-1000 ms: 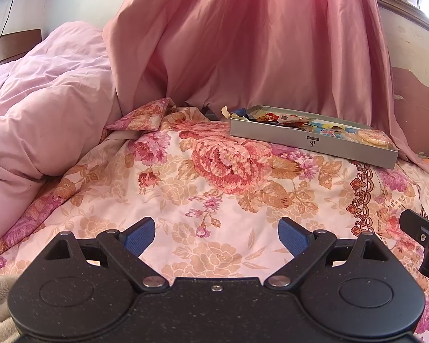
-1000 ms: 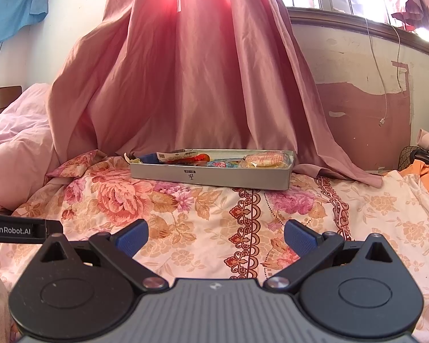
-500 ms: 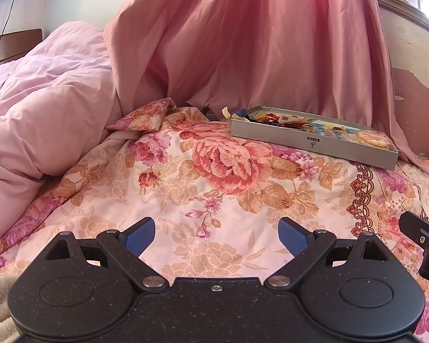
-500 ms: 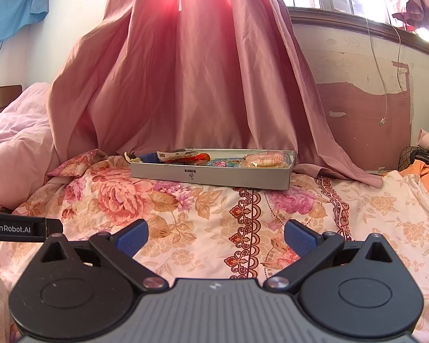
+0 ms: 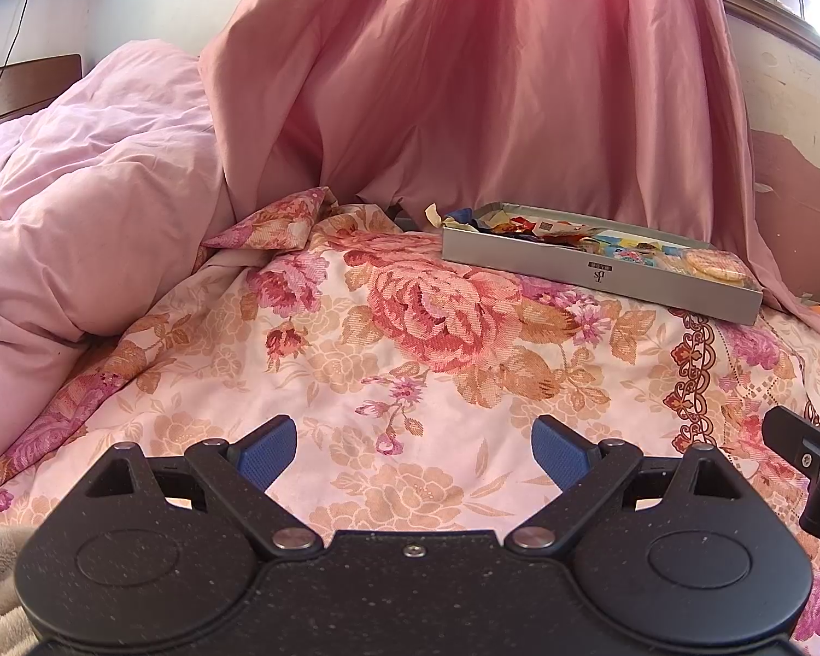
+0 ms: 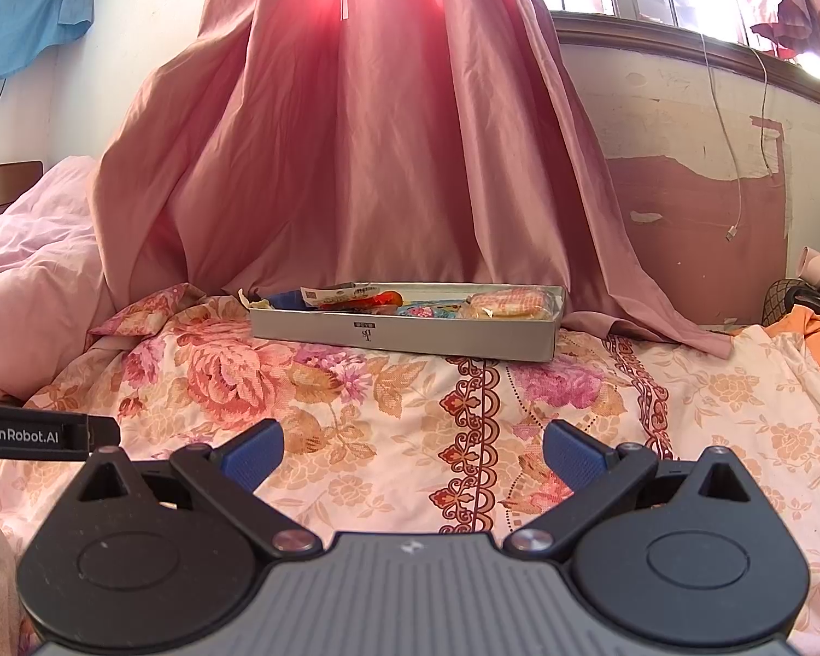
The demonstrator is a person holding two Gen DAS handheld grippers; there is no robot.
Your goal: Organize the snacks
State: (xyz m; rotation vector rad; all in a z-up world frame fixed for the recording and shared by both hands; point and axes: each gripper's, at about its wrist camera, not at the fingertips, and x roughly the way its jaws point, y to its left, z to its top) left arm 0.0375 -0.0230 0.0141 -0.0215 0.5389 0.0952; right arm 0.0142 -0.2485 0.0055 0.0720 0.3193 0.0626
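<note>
Snacks point(image 6: 404, 303) are seen packed in a grey tray point(image 6: 404, 333) on the flowered bed point(image 6: 388, 410), well ahead of both grippers; the right gripper point(image 6: 413, 451) is judged nearer, the left gripper point(image 5: 413, 451) offset leftward, fingers spread wide and empty.

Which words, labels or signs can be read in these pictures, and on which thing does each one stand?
"GenRobot.AI": white letters on the left gripper, seen in the right wrist view.
Small dark logo with tiny characters above it on the grey box: too small to read.
Printing on the snack wrappers: too blurred to read.
</note>
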